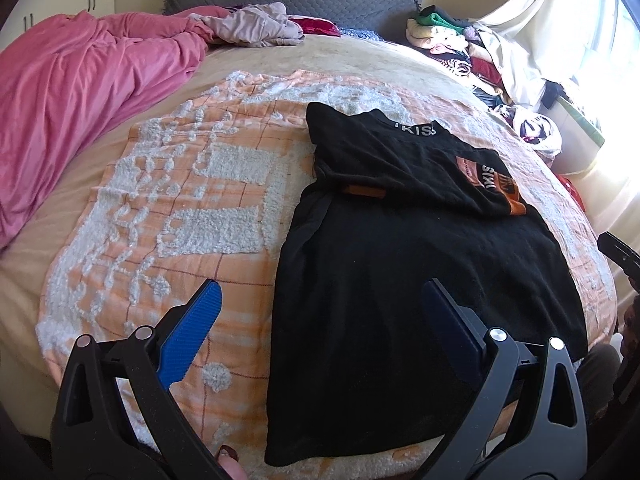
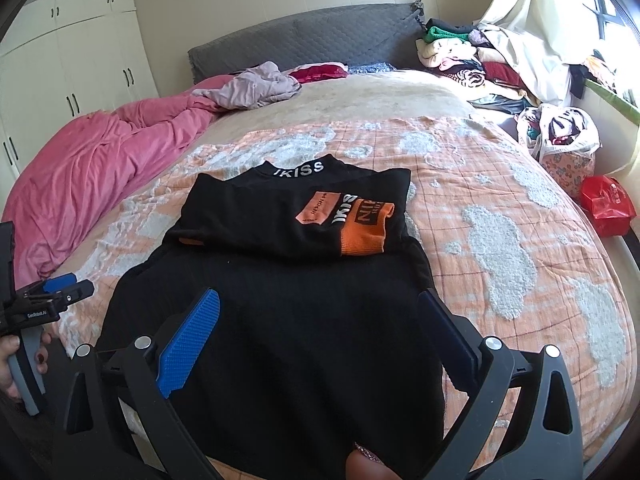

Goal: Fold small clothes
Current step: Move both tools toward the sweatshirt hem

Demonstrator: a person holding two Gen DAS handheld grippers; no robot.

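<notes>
Pink crumpled duvet [image 2: 108,156] fills the left side of the bed [image 2: 360,92], and from there we read across. Our left tongs [image 1: 320,308] hover spread wide and empty above the near edge of the orange-and-white tufted blanket [image 1: 192,184], straddling the left border of the black knit sweater with orange patches [image 1: 400,248]. That sweater lies on the blanket near the foot edge of the bed: its upper part, with sleeves, is already folded in across the chest, the lettered collar showing. Our right tongs [image 2: 320,312] are likewise spread, holding nothing, over the sweater's lower half. We judge the fold roughly midway; the long lower body still wants bringing up. Toward the right edge sits a mixed pile of unfolded clothes [image 2: 480,56].
</notes>
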